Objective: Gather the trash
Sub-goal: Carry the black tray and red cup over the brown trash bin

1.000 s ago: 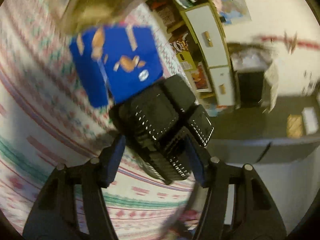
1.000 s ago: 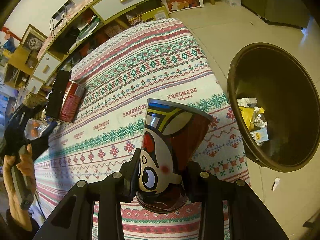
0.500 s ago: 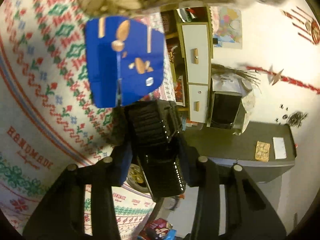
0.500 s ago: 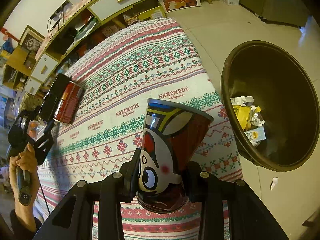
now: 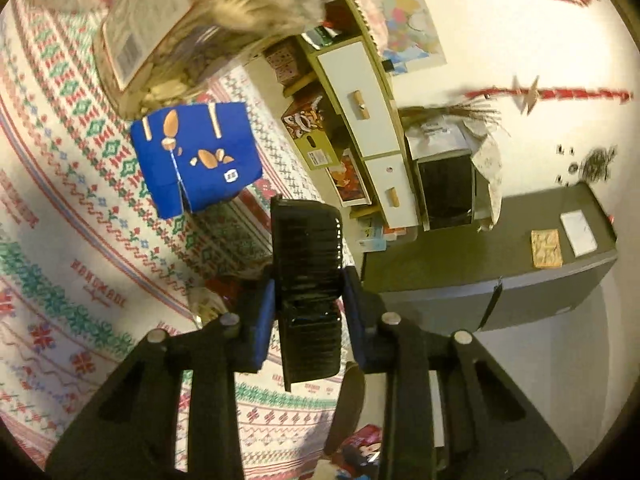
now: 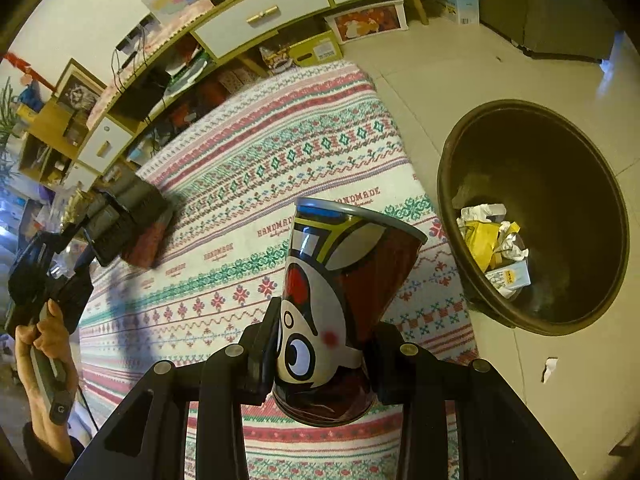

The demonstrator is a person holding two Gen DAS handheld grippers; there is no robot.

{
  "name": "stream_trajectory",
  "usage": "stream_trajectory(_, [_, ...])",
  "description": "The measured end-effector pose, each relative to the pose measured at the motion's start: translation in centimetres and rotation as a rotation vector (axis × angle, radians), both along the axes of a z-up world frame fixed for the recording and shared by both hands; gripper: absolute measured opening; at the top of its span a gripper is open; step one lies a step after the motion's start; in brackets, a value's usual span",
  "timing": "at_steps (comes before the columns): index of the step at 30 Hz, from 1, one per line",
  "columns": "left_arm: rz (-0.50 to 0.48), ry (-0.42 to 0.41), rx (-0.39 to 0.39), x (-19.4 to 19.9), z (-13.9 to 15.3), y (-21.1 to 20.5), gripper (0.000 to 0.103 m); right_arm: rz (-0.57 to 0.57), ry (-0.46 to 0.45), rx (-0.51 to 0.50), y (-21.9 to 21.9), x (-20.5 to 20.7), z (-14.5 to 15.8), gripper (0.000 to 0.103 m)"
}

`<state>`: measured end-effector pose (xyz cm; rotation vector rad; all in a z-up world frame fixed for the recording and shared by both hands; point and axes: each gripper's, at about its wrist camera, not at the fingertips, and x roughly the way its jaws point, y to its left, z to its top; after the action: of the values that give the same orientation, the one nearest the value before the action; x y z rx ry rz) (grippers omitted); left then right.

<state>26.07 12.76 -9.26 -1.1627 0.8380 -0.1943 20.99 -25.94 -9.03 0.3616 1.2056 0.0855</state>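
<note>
Black ribbed tray [image 5: 308, 280] sits between the closing left gripper [image 5: 308, 312], right gripper [image 6: 326, 354] clamps the paper cup [image 6: 336, 300]; both should clear the tablecloth [image 6: 280, 168] before swinging over the bin [image 6: 532, 216].

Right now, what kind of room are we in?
Likely a home living room: a table under a patterned cloth, a low cabinet with white drawers, a framed picture on the tiled floor, a waste bin beside the table.
</note>
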Motion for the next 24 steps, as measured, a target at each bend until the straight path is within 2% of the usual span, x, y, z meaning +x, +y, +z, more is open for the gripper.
stream_trajectory(6, [-0.069, -0.036, 0.093, -0.6, 2.2, -1.5, 0.034, -0.021, -0.027, 0.007, -1.8, -1.2, 1.1, 0.037])
stream_trajectory(14, [-0.164, -0.089, 0.148, -0.7, 4.5, -5.8, 0.033, -0.075, -0.046, 0.017, -5.5, -2.4, 1.8, 0.037])
stream_trajectory(18, [-0.225, -0.102, 0.165, -1.0, 4.9, -8.6, 0.033, -0.113, -0.05, 0.024, -7.6, -3.0, 2.0, 0.037])
stream_trajectory(24, [-0.353, -0.107, 0.188, -1.4, 4.9, -15.2, 0.034, -0.17, -0.059, 0.028, -11.2, -4.2, 2.2, 0.037])
